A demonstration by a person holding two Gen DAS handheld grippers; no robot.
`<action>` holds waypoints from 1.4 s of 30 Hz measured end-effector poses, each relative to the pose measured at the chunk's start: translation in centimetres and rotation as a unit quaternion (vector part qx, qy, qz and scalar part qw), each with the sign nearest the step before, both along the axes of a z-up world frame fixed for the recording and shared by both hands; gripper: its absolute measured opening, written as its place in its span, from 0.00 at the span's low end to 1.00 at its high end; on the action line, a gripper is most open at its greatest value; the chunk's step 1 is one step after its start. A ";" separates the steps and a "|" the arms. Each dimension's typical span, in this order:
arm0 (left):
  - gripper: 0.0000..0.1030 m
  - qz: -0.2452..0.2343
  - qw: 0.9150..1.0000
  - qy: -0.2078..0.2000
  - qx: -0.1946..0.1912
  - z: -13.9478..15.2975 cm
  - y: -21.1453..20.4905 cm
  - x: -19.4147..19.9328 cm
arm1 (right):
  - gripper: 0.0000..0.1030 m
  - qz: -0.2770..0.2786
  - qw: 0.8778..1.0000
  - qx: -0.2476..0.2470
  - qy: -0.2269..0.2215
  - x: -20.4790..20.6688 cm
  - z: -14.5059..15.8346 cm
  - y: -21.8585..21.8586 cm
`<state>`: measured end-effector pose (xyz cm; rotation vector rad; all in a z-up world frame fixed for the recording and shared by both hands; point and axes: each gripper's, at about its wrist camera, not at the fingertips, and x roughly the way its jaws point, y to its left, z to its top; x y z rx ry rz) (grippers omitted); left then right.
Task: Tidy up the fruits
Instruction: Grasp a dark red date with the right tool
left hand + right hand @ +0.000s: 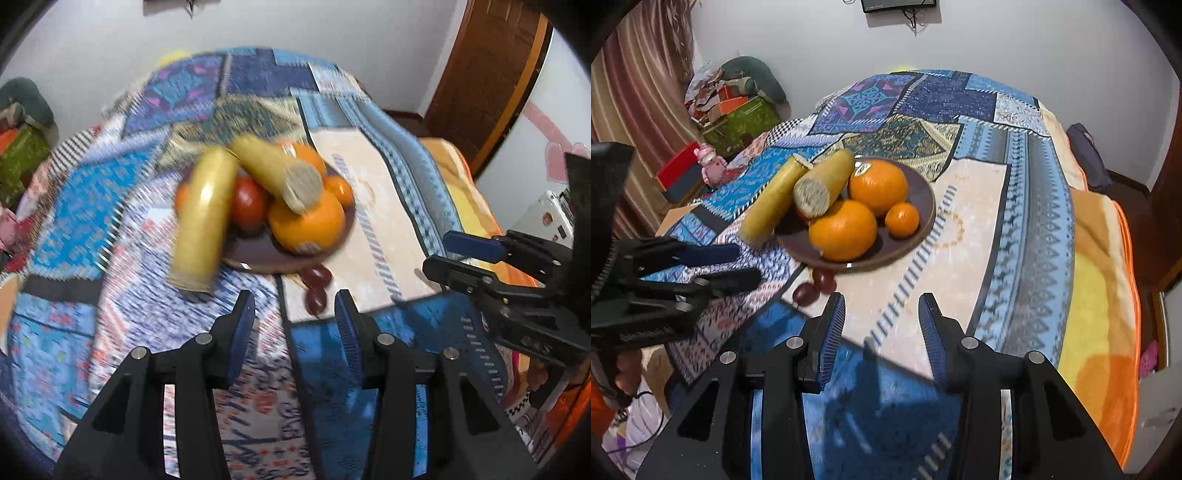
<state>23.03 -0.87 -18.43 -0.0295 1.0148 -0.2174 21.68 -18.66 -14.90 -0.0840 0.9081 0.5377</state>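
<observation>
A brown plate (258, 262) (918, 192) on the patchwork cloth holds two big oranges (306, 225) (842, 229), a small orange (902, 219), a red round fruit (249, 203) and two yellow cut stalk pieces (203, 218) (823, 184). One stalk piece hangs over the plate's edge onto the cloth. Two dark red grapes (316, 288) (816, 286) lie on the cloth just in front of the plate. My left gripper (295, 314) (738, 266) hovers open just short of the grapes, nothing between its fingers. My right gripper (882, 317) (439, 253) is also open and empty, right of the grapes.
The patchwork cloth (960, 258) covers a bed-like surface, with an orange and yellow blanket (1100, 295) along its right side. Boxes and a pink toy (711, 162) sit by the curtain at the far left. A wooden door (487, 74) stands at the back right.
</observation>
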 end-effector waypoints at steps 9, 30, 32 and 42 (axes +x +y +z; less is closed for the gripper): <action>0.36 -0.003 0.999 0.035 0.008 -4.0 -2.1 1.8 | 0.37 -0.006 1.000 0.010 0.019 -0.3 -1.3 -0.3; 0.13 0.029 0.999 0.018 -0.018 -2.1 5.1 -1.1 | 0.31 0.047 0.996 0.015 0.071 2.5 -4.1 5.4; 0.13 0.031 0.999 0.019 -0.020 -2.2 5.5 -1.1 | 0.30 0.051 0.996 0.011 0.074 2.6 -4.4 6.0; 0.13 0.021 0.999 0.004 -0.029 -1.5 4.8 -0.4 | 0.17 0.070 0.995 -0.008 0.065 2.7 -4.9 7.4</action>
